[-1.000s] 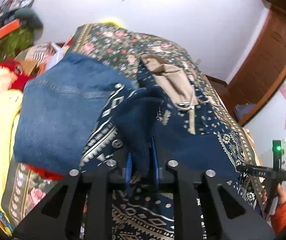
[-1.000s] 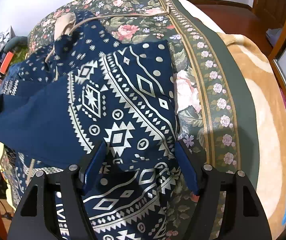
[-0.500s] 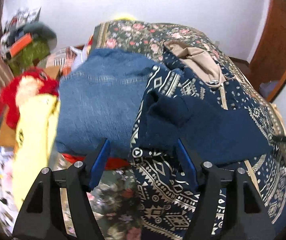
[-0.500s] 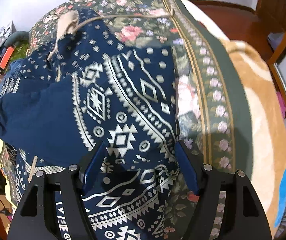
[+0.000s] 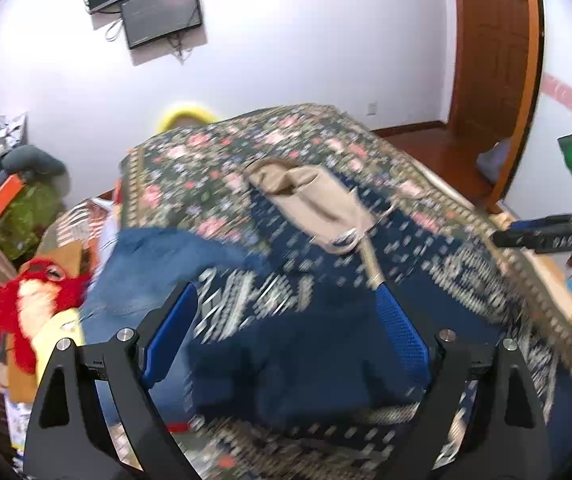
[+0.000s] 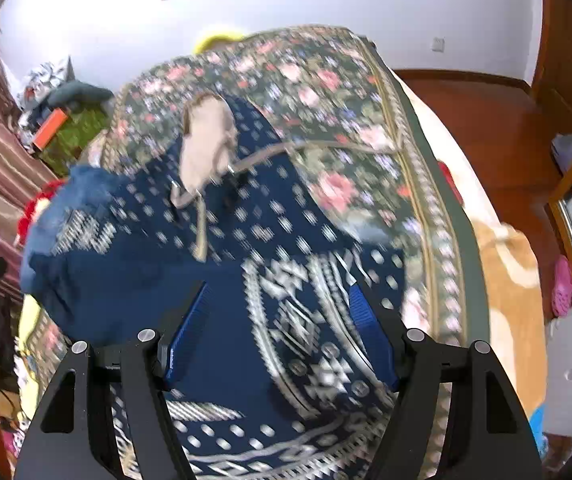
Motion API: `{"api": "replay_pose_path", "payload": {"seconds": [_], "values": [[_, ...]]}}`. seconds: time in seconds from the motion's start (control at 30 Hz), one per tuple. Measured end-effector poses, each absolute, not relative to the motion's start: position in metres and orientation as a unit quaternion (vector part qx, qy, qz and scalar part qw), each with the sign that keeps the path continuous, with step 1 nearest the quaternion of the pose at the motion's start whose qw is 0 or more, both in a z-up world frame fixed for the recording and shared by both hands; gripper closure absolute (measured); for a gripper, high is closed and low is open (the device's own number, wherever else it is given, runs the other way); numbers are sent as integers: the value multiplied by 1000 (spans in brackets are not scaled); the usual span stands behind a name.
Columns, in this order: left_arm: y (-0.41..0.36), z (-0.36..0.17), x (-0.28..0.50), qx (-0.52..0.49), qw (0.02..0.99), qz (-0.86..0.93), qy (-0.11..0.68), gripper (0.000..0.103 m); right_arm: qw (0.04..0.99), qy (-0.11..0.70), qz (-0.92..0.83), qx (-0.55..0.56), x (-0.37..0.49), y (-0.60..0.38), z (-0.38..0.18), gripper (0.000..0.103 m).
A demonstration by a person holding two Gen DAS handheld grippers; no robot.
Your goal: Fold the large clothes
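left gripper (image 5: 286, 336) — jaws opening, nothing pinched, navy patterned garment (image 5: 318, 344) below | right gripper (image 6: 281, 336) — spread, empty, above the same garment | garment lies on floral bed (image 6: 366, 120), overlapping folded jeans (image 5: 145, 264) near the bed's left edge

Both of my views are smeared by motion. The white pattern on the navy patterned garment (image 5: 286, 320) runs into streaks, so I cannot read its motifs in the left view. The folded jeans (image 5: 153, 264) on the left are partly covered by that garment, and their far edge is blurred. At the right edge my right gripper (image 5: 546, 236) is cut off by the frame. The flowers on the floral bedspread (image 6: 326, 92) blur together, and the near end of the garment (image 6: 245, 380) sits hidden behind the black finger mounts.
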State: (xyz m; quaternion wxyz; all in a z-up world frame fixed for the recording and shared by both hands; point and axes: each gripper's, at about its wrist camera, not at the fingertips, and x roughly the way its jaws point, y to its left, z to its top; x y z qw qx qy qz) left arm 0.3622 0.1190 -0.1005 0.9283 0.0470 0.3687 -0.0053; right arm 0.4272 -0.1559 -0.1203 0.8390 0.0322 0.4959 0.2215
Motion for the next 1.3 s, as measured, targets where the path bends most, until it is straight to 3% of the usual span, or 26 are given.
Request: {"api": "replay_pose_path", "payload": {"seconds": [0.43,0.7,1.0,1.07,1.17,1.2,1.23,1.27,1.3], "values": [[118,-130,496,-44,898,-15,438,12,837,490,235,61,499,-109,-116,35],[141,-196,569,-109,831,-3,546,12,822,518,230,60,555,-80,-149,35],[159,-240,599,-170,810,39,560,13,789,577,193,87,583,-59,-219,33],[159,-243,603,-173,808,41,562,18,802,563,190,60,581,-52,-215,33],[161,-253,608,-192,797,36,571,37,802,563,196,21,585,-43,-210,38],[162,-256,608,-204,794,35,572,49,803,562,197,14,588,-42,-210,42],[164,-258,608,-212,792,34,571,67,805,560,196,8,589,-43,-209,53],[165,-259,608,-214,793,31,570,78,806,559,197,11,590,-44,-209,67],[165,-258,606,-209,797,28,566,93,803,559,205,17,593,-47,-208,74]]}}
